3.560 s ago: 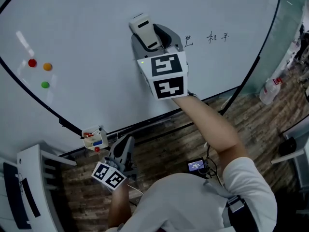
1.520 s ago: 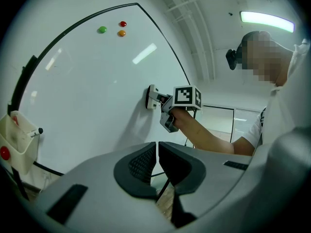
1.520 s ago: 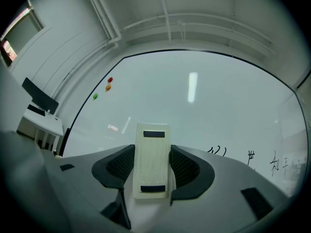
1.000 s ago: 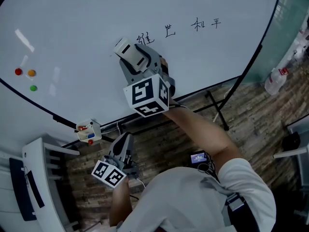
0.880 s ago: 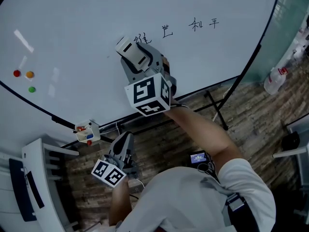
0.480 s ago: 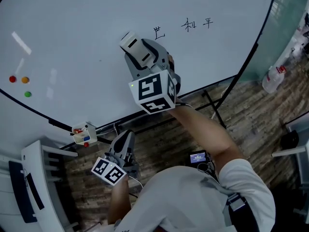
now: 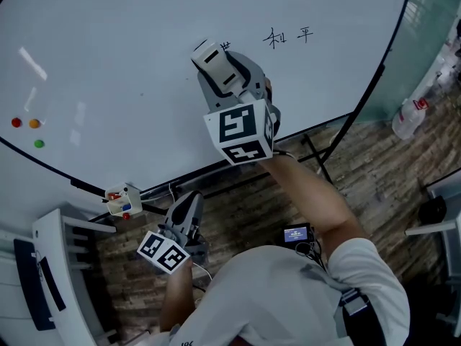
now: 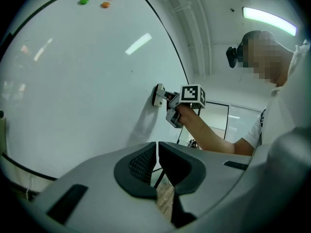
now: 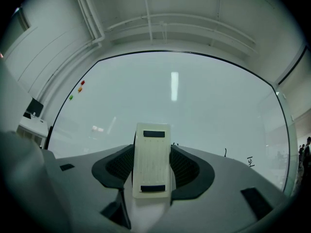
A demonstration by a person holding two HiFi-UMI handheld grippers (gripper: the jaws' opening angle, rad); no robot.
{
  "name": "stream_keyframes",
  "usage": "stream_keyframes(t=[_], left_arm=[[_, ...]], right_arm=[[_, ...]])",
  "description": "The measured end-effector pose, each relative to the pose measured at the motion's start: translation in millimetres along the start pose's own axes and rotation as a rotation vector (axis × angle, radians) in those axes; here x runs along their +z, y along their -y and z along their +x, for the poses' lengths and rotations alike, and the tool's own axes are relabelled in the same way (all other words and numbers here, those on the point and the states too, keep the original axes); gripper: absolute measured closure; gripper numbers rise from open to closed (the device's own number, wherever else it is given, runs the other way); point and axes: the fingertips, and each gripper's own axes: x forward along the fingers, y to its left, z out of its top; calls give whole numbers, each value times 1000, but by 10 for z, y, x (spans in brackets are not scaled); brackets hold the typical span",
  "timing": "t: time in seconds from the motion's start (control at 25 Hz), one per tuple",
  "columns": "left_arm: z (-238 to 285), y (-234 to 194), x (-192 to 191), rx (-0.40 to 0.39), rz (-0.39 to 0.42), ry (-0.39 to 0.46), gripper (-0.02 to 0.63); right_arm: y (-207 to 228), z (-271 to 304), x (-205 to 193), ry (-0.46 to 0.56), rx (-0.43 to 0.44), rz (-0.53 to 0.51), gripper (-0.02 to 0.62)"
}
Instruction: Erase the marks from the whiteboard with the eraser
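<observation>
With our right hand-held gripper point(image 9: 152, 170) clamped on the eraser point(image 7: 209, 54), we do best pressing it flat to the whiteboard point(image 7: 122, 56) and sweeping evenly toward the marks point(image 7: 287, 37) at upper right.

The eraser point(image 7: 210, 55) sits between the jaws of the right gripper point(image 7: 220, 67), flat against the whiteboard point(image 7: 130, 42) near its middle. Written marks point(image 7: 288, 36) lie on the board to the eraser's right, and three small magnets point(image 7: 27, 128) far to its left. The left gripper point(image 7: 184, 211) hangs below the board, over the floor point(image 7: 374, 171), near a small holder point(image 7: 121, 201) at the board's lower edge. A bottle point(image 7: 409, 117) stands far right
</observation>
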Motion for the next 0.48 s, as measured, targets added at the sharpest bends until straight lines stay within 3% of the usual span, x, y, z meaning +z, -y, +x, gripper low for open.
stream_keyframes(t=[0.48], left_arm=[[253,130,-61,-14,0,-6,598]], right_arm=[[472,-102,-113,3,-46,-10,344]])
